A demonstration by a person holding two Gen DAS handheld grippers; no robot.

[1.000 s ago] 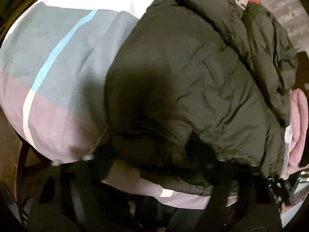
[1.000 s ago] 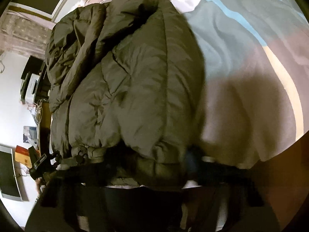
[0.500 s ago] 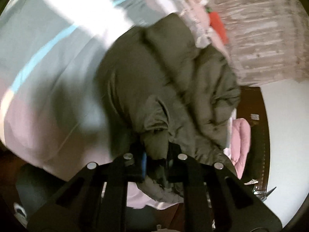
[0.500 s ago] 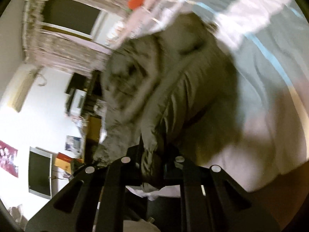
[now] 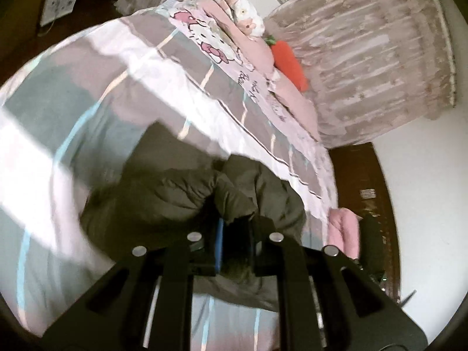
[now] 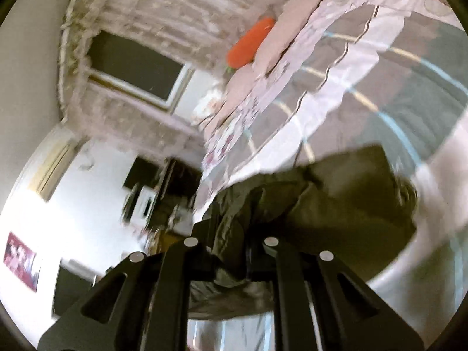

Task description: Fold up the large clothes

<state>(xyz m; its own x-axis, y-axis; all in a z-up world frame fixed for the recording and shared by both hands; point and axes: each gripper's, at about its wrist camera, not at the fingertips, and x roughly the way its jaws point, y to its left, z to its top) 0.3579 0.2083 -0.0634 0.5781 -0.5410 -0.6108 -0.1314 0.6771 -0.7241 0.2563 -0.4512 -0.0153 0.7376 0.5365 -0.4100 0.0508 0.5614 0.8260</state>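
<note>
Two claws, left claw (image 5: 234, 234) and right claw (image 6: 231, 242), clench the dark jacket (image 5: 181, 193); only the right view shows a window (image 6: 131, 67).

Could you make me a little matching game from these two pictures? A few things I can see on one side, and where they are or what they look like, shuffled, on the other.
Things:
1. dark puffer jacket
2. carrot plush
3. left tongs
4. striped bedcover

Descriptions:
A. orange, lying by the pink pillows
B. shut on a fold of fabric
C. olive-dark, bunched up and gripped on both sides
D. grey, pink and white bands, spread beneath everything

Pairs: 1-C, 2-A, 3-B, 4-D

The right tongs pinch the same jacket too.
</note>
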